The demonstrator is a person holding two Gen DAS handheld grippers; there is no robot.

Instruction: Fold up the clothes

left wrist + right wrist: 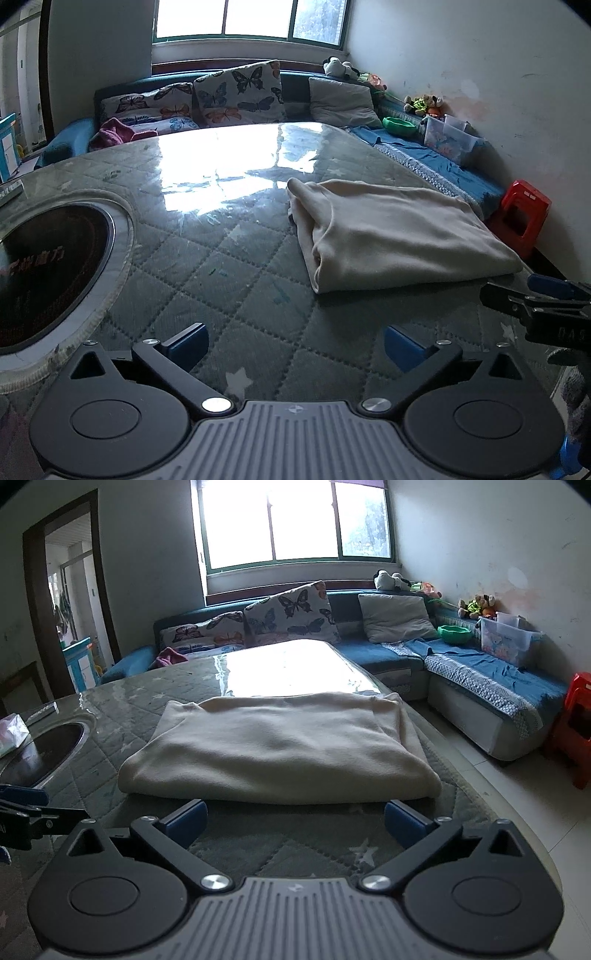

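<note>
Both hand-held grippers, left and right, gape empty near folded cream garment

Beside the cream garment we saw a grey quilted tablecloth, butterfly-print cushions and a red stool.

Small room, white scuffed walls. Green-framed window on the far wall, daylight glaring off the glass-topped quilted table. Blue corner sofa beneath it runs along the right wall; butterfly cushions, one grey cushion, soft toys, clear storage box. Red plastic stool on pale tiled floor. Dark-framed doorway on the left.
</note>
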